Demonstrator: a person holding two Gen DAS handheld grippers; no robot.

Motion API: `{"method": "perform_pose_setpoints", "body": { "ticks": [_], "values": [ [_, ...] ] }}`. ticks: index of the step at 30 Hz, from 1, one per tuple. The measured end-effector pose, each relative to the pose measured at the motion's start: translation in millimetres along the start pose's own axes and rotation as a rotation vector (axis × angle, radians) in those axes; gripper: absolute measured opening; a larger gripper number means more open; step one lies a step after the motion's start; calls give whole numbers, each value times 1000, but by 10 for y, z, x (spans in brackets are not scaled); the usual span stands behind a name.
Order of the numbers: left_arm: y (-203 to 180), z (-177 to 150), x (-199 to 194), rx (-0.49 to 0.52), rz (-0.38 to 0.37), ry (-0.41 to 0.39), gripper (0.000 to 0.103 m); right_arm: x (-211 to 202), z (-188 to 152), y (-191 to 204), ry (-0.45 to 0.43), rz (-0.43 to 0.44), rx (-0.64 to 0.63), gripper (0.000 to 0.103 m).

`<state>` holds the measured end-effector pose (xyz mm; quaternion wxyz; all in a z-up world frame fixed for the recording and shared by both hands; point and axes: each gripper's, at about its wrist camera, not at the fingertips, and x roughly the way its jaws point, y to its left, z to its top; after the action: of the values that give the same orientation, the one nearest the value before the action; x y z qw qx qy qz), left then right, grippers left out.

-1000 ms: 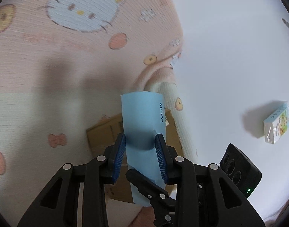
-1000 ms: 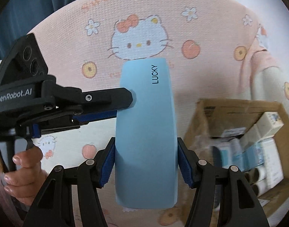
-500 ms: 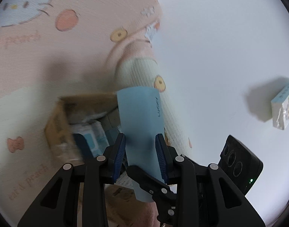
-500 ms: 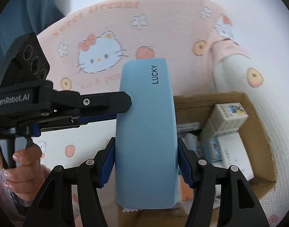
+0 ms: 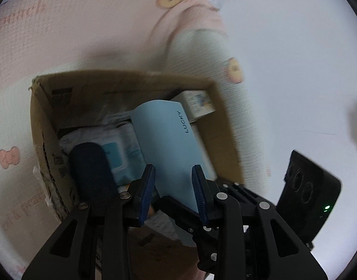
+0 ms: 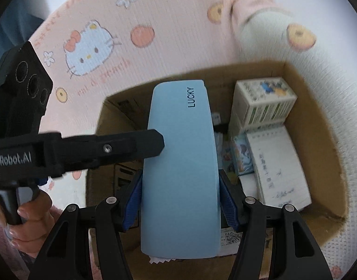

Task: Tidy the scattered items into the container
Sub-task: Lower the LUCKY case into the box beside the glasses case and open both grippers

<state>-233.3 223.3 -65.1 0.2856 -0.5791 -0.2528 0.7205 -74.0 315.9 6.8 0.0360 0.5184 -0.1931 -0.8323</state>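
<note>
Case (image 6: 178, 170), pale blue and marked LUCKY, hangs over the open box (image 6: 318, 144), gripped by both grippers at once. In the right wrist view it runs from six o'clock up toward twelve, its far end above the box's left half and not yet down among the contents.

Much of the tidying looks done. The box already holds a small carton (image 6: 262, 102) at one o'clock, a notepad (image 6: 279, 163) at three o'clock beneath it, and a picture packet (image 6: 241, 156) just left of the notepad. The left wrist view shows a white-and-teal pack (image 5: 115, 147) at ten o'clock and a dark rounded object (image 5: 89, 170) at nine o'clock, whose identity I cannot tell. The box sits on a pink cartoon mat (image 6: 155, 7). No loose item shows on the mat or on the white surface in these views, though they cover little outside the box. I judge that the case still has to be lowered in and let go.

Right gripper (image 6: 178, 207) stands fairly wide, its blue pads pressed on the long sides of the case near its close end. Left gripper (image 5: 173, 189) is about half open, and its pads (image 5: 147, 186) clamp the narrower thickness of the case from the side; its finger (image 6: 122, 147) reaches in from nine o'clock in the right view. A hand (image 6: 31, 224) holds that gripper's handle at eight o'clock.
</note>
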Motion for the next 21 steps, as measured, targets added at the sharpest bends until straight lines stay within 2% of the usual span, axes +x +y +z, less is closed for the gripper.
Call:
{"method": "perform_pose_setpoints", "body": {
  "ticks": [3,6,8,12,17,21],
  "values": [
    [4,22,157,-4,82,58,36,172,52,-84,69,31,11,58],
    [30,33,254,-10,81,98,36,317,77,-155,129,45,8,58],
    [31,42,249,-25,79,102,36,405,94,-192,168,41,1,58],
    [48,92,334,-35,127,110,36,546,124,-213,240,23,-29,58],
    [-12,106,461,-3,224,131,36,699,163,-193,327,-14,-80,58],
    [28,155,533,-9,240,136,35,810,224,-256,377,-35,-77,58]
  ]
}}
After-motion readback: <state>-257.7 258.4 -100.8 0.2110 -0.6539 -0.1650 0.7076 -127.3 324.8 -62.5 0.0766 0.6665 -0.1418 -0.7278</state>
